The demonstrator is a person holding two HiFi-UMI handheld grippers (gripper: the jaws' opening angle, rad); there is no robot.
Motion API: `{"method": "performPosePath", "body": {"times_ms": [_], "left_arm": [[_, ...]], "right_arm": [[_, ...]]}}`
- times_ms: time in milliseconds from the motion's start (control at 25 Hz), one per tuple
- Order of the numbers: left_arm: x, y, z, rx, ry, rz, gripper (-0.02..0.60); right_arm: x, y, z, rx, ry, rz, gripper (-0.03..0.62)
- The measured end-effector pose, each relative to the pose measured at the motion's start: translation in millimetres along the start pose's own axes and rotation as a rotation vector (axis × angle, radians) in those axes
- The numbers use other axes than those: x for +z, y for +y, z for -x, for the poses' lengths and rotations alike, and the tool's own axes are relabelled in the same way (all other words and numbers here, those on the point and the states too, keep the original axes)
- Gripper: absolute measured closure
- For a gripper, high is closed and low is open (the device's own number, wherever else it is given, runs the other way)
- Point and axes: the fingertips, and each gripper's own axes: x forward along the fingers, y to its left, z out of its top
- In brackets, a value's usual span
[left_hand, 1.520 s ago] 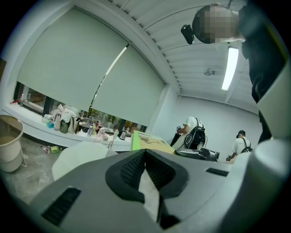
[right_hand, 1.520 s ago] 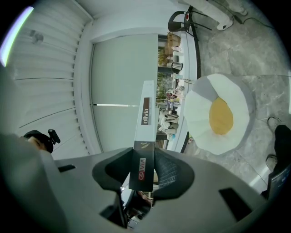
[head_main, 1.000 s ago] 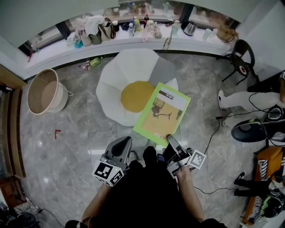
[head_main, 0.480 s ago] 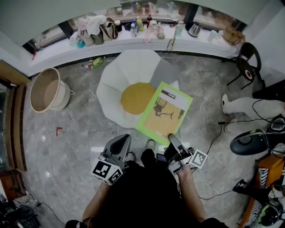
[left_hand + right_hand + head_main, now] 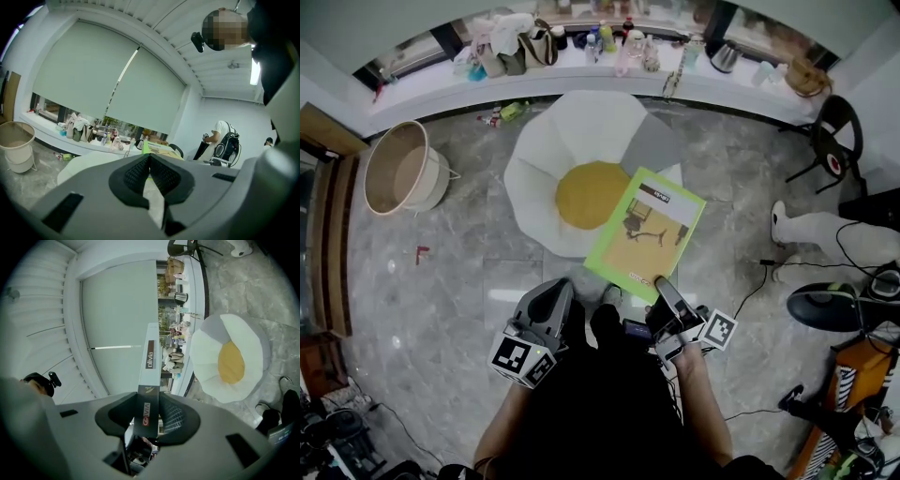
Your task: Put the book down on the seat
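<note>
The right hand-held gripper [image 5: 664, 286] is clamped on the near short edge of the book [image 5: 645, 230], its pads pressing the spine from both sides (the right gripper view shows that spine edge-on between them). The book is carried flat and face up, green border showing, in the air over the floor [image 5: 459, 272] and the seat's near right rim, not yet resting on anything. Its long axis runs straight away from the gripper, slanting a little to the right in the head view.

The seat [image 5: 581, 141], a white egg-shaped cushion with a yellow centre [image 5: 589, 195], lies ahead of and to the left of the book, so the put-down probably calls for a reach forward and leftward. The left hand-held gripper [image 5: 559, 292] has its jaws together on nothing, near the seat but playing no part.

Around them are grey marbled flooring, a pale basket [image 5: 398, 173], a black chair [image 5: 836, 141] and a white window surface [image 5: 422, 94] crowded with bags and bottles.
</note>
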Motion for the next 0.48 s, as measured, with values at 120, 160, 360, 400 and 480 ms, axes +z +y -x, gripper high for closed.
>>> {"method": "performPosePath", "body": {"times_ms": [120, 160, 360, 400, 480], "left_arm": [[-4.0, 0.4, 3.1, 0.030, -0.009, 0.003, 0.569], [-7.5, -1.5, 4.5, 0.034, -0.010, -0.003, 0.569], [-11.2, 1.2, 3.1, 0.036, -0.019, -0.007, 0.569], [-11.4, 1.7, 1.4, 0.027, -0.017, -0.010, 0.569], [-11.1, 3.6, -3.3, 0.008, -0.007, -0.016, 0.569]], "right_arm": [[3.1, -4.2, 1.2, 0.008, 0.014, -0.004, 0.439], [3.3, -5.3, 3.7, 0.015, 0.018, -0.003, 0.439], [3.8, -6.4, 0.2, 0.030, 0.019, 0.023, 0.439], [3.4, -5.8, -0.5, 0.029, 0.015, 0.024, 0.439], [3.3, -2.8, -1.8, 0.027, 0.005, 0.032, 0.439]]}}
